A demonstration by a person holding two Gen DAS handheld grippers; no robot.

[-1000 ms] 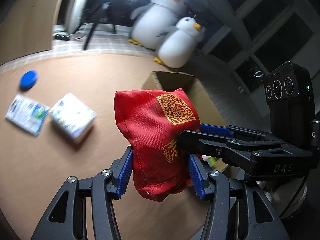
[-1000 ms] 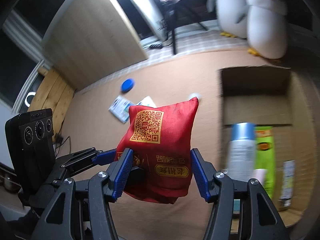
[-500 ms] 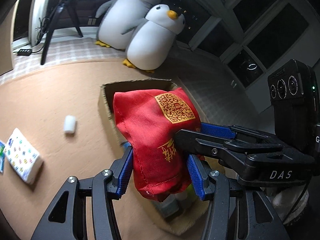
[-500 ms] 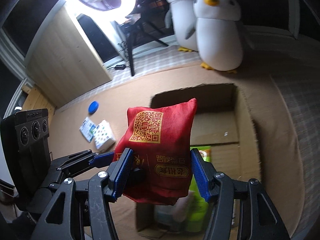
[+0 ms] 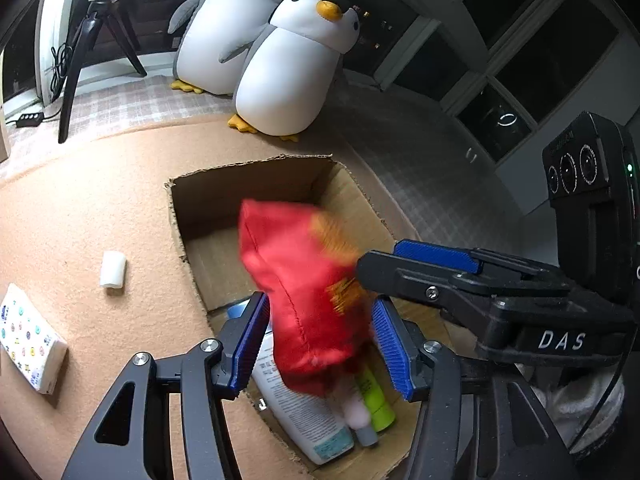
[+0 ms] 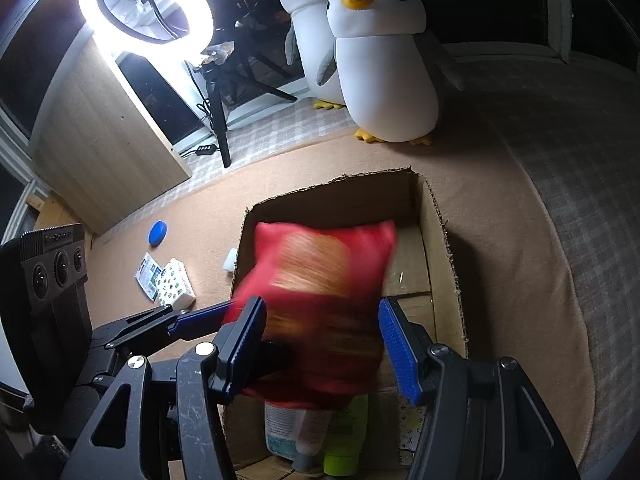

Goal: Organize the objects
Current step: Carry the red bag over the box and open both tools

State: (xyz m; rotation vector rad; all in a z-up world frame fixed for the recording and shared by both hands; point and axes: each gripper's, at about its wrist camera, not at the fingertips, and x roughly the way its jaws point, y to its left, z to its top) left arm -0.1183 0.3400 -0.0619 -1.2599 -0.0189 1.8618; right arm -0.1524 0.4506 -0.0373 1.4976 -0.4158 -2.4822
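A red cloth bag [image 5: 304,280] [image 6: 320,292] with gold print hangs over the open cardboard box [image 5: 248,166] [image 6: 332,184]. It is blurred, and its top leans toward the box's far wall. My left gripper [image 5: 320,340] has its blue pads against the bag's lower sides. My right gripper [image 6: 320,340] clamps the same bag crosswise, and in the left wrist view its fingers [image 5: 436,256] reach in from the right. Under the bag, on the box floor, lie a white bottle [image 5: 296,408] [image 6: 288,428] and a green tube [image 5: 378,404] [image 6: 346,440].
On the tan mat left of the box lie a patterned tissue pack [image 5: 28,340] [image 6: 174,282], a small white roll [image 5: 113,269], a flat packet [image 6: 148,272] and a blue lid [image 6: 157,233]. Two plush penguins [image 5: 288,68] sit behind the box. A ring light [image 6: 146,0] stands on a tripod.
Both grippers carried the bag sideways from the mat to above the box. The bag's top has now sagged lower and blurred, while the pads stand about as before.
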